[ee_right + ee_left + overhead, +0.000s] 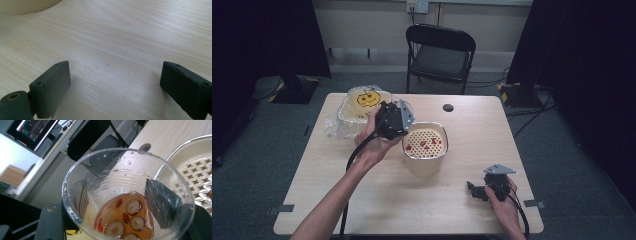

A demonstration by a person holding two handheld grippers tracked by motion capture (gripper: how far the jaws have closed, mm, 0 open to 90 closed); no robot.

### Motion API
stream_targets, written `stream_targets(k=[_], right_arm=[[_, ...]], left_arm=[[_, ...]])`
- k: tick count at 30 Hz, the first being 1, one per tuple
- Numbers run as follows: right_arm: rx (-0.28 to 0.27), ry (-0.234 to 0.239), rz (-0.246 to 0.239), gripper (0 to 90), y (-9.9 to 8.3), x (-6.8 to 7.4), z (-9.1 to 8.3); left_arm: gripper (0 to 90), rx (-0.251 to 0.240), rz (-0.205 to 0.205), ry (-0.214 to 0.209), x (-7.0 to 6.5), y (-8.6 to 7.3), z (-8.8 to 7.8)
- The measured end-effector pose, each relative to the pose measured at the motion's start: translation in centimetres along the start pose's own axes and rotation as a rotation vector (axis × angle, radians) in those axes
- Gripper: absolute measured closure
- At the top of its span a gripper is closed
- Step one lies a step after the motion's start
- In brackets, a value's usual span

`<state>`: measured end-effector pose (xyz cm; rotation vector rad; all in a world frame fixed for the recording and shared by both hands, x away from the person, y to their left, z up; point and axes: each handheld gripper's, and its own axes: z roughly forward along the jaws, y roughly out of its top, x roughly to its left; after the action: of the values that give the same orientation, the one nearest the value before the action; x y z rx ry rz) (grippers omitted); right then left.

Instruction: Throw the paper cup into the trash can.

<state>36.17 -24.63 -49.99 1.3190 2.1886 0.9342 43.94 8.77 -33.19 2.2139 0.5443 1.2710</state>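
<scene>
Pinching a clear cup [127, 195] by its thin wall, the left gripper [393, 120] tips it beside the strainer pot [425, 145]. Looks light, wet, easily crushed; a grip low on the ribbed wall seems safest. The right gripper [486, 189] rests spread, holding nothing, on the table [377, 200].

From the high view I can't see the clear cup [127, 195]; my left gripper [393, 120] and hand cover it. In the left gripper view the cup's bottom is cut off, and its wall hides most of my jaws. The red bits in the strainer bowl [426, 142] are too small to identify.
</scene>
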Motion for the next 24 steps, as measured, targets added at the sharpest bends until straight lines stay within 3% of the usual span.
stream_targets(k=[2,4,6,12,14,17,19,20,22,24], right_arm=[[0.001,0.0,-0.001,8.8,0.0,0.0,0.0],[0.0,0.0,0.0,8.8,0.0,0.0,0.0],[0.0,0.0,-0.002,8.8,0.0,0.0,0.0],[0.0,0.0,0.0,8.8,0.0,0.0,0.0],[0.001,0.0,-0.002,8.8,0.0,0.0,0.0],[-0.001,0.0,-0.002,8.8,0.0,0.0,0.0],[0.0,0.0,0.0,8.8,0.0,0.0,0.0],[0.0,0.0,0.0,8.8,0.0,0.0,0.0],[-0.001,0.0,-0.002,8.8,0.0,0.0,0.0],[0.0,0.0,-0.001,8.8,0.0,0.0,0.0]], left_arm=[[36.1,0.028,0.07,0.015,-0.4,0.6,0.4],[36.1,0.042,0.112,0.019,-0.8,1.0,0.7],[36.1,0.04,0.134,0.024,-1.2,1.3,0.9],[36.2,0.065,0.269,0.051,-2.4,1.9,1.4],[36.2,0.066,0.284,0.054,-2.5,2.1,1.6],[36.3,0.074,0.348,0.067,-2.8,2.4,1.5],[36.6,0.085,0.399,0.096,-3.2,2.5,1.7],[36.6,0.098,0.448,0.112,-3.4,2.5,1.7],[36.7,0.099,0.454,0.115,-3.6,2.5,1.8],[36.7,0.098,0.481,0.154,-3.6,2.4,1.8]])
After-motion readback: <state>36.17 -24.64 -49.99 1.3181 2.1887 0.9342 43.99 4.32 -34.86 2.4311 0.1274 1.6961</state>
